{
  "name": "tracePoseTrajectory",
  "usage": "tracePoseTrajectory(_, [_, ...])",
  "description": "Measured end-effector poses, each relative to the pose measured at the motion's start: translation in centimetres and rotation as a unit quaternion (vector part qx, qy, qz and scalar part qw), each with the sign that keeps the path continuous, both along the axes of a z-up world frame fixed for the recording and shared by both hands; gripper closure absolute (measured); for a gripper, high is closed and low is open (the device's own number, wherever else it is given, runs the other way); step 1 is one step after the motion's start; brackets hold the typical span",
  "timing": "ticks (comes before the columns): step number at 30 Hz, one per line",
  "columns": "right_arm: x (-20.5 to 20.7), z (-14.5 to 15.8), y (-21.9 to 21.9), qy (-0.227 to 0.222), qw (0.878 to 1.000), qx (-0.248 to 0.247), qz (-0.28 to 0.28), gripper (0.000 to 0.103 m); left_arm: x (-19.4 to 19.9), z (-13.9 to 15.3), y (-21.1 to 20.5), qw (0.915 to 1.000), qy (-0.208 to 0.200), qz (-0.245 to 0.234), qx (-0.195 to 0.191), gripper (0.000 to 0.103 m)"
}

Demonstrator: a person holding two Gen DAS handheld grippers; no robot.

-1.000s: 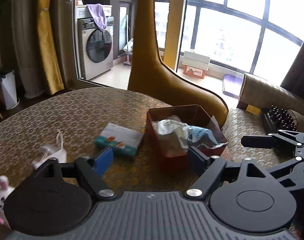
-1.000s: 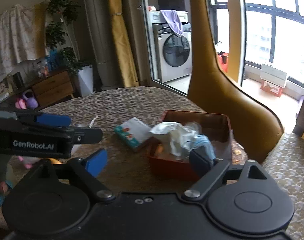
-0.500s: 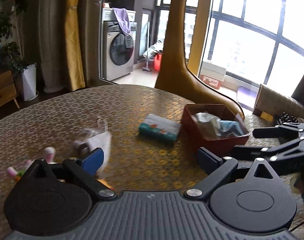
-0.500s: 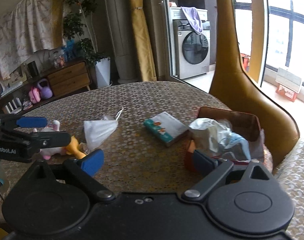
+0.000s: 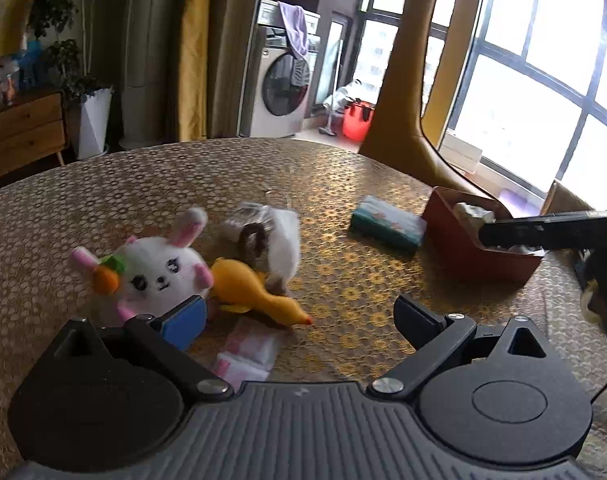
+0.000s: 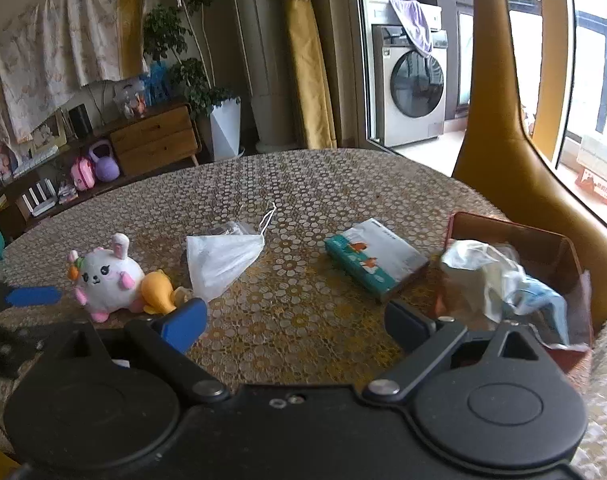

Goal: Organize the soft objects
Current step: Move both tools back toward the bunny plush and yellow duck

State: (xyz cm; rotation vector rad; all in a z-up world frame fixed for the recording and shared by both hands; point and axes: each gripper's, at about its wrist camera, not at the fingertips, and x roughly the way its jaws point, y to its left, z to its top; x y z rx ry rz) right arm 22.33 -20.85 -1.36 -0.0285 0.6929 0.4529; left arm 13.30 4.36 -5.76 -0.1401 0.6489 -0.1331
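Round and gold-patterned, the surface (image 6: 303, 184) holds a red box (image 6: 543, 240) at the right side, with crumpled white and blue cloths (image 6: 499, 280) inside. A tissue pack (image 6: 375, 258) lies just beside the box. Farther left sit a white bag (image 6: 219, 258), a yellow duck (image 5: 251, 286) and a bunny (image 5: 159, 268), touching. The left gripper (image 5: 299, 316) and right gripper (image 6: 295, 320) both hover wide apart, holding nothing.
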Motion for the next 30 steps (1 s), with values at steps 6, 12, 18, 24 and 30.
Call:
tracePoseTrajectory(6, [2.2, -2.0, 3.0, 0.027, 0.999, -0.002, 0.023, 0.007, -0.1, -2.5, 0.9, 0.9997, 0.007, 0.014, 0.020, 0.002])
tracePoseTrajectory(12, [2.9, -3.9, 7.5, 0.049, 0.995, -0.009, 0.089, 0.010, 0.0, -5.4, 1.7, 0.9991, 0.026, 0.029, 0.016, 0.002])
tracePoseTrajectory(18, [3.2, -5.6, 12.2, 0.061, 0.987, -0.038, 0.144, 0.018, 0.5, -7.4, 2.0, 0.9982, 0.035, 0.046, 0.014, 0.002])
tracePoseTrajectory(24, [4.0, -7.6, 14.4, 0.086, 0.983, -0.053, 0.154, 0.028, 1.2, -8.9, 2.1, 0.9973, 0.043, 0.056, 0.018, 0.003])
tracePoseTrajectory(30, [4.6, -8.9, 15.3, 0.097, 0.982, -0.060, 0.150, 0.037, 1.3, -9.6, 2.1, 0.9980, 0.042, 0.041, 0.021, 0.011])
